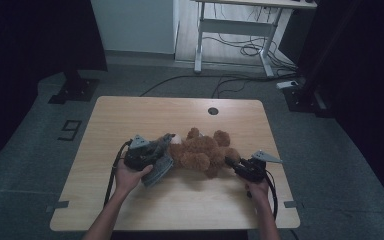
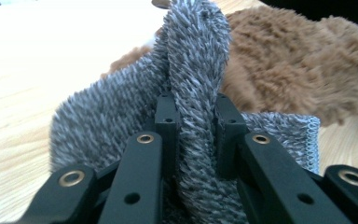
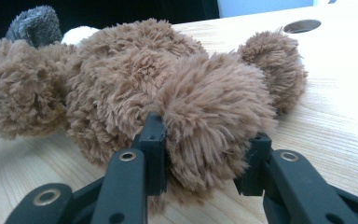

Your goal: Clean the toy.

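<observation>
high view: one brown teddy bear (image 1: 202,152) lies on the wooden table (image 1: 130,115), stretched between two grippers, likely so one steadies it while the other wipes or covers it. left gripper view: left gripper (image 2: 196,121) has its fingers clamped on a fold of one grey fleecy cloth (image 2: 193,60), the bear just beyond. right gripper view: right gripper (image 3: 205,154) has its fingers clamped on one plush paw (image 3: 214,121), pinning the bear still.

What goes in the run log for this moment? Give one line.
left gripper: shut on grey cloth | right gripper: shut on teddy bear limb | bear lying on table
</observation>
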